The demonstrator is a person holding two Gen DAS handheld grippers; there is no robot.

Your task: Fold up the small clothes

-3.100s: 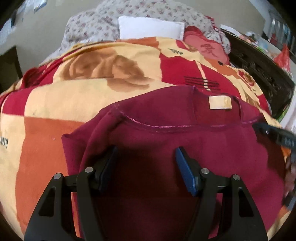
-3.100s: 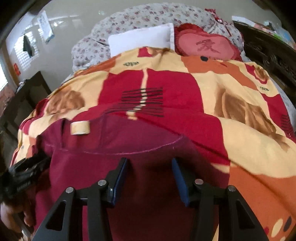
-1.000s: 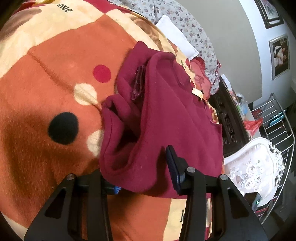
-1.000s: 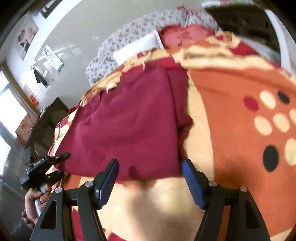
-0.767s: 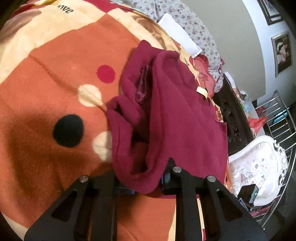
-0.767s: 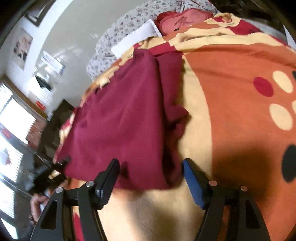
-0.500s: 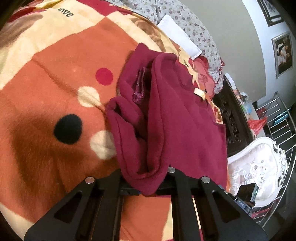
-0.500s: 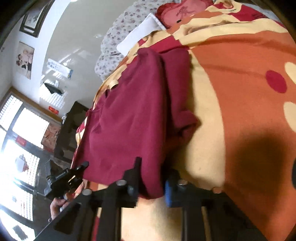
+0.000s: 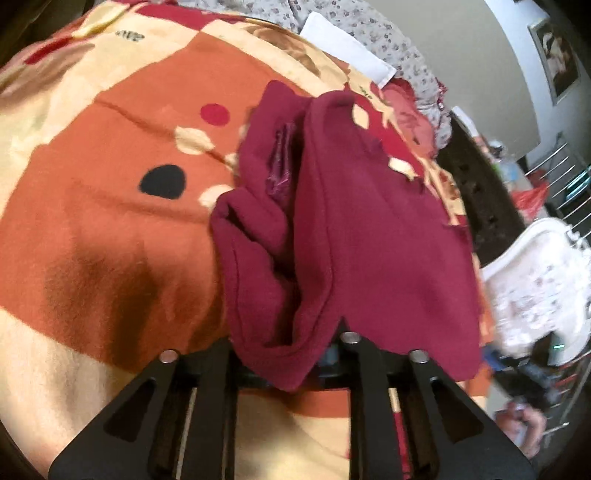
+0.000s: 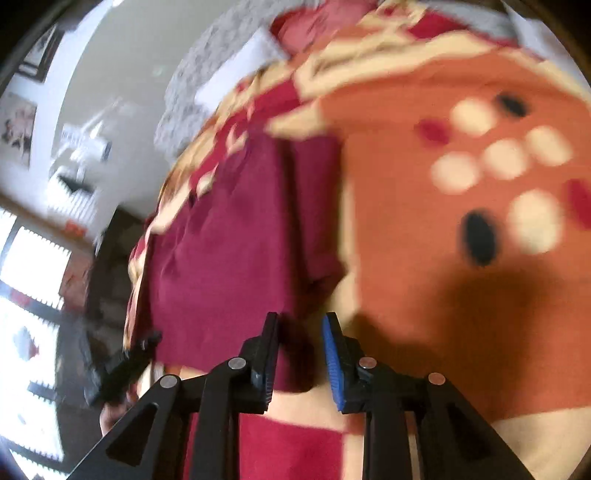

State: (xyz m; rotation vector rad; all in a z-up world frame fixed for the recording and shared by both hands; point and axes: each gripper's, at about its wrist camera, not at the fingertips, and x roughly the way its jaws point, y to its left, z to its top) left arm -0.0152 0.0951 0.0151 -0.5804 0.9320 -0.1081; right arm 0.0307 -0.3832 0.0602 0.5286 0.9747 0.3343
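A dark red garment (image 9: 369,229) lies on an orange, cream and red patterned blanket (image 9: 110,166) on a bed. In the left wrist view my left gripper (image 9: 291,365) is shut on the garment's near bunched corner, and the cloth drapes over the jaws and hides the pads. In the right wrist view the garment (image 10: 229,243) stretches away to the left. My right gripper (image 10: 299,350) is closed on its near corner with cloth between the black pad and the blue pad. The left gripper (image 10: 122,362) shows at the garment's far corner.
Pillows and a floral quilt (image 9: 373,33) lie at the head of the bed. A dark wooden frame (image 9: 480,177), a white ornate chair (image 9: 535,284) and a metal rack (image 9: 565,158) stand beside the bed. A window (image 10: 26,280) is at the left.
Both grippers swung round to the garment's opposite ends and closed on its near corners. The right view has since shifted and blurred with motion.
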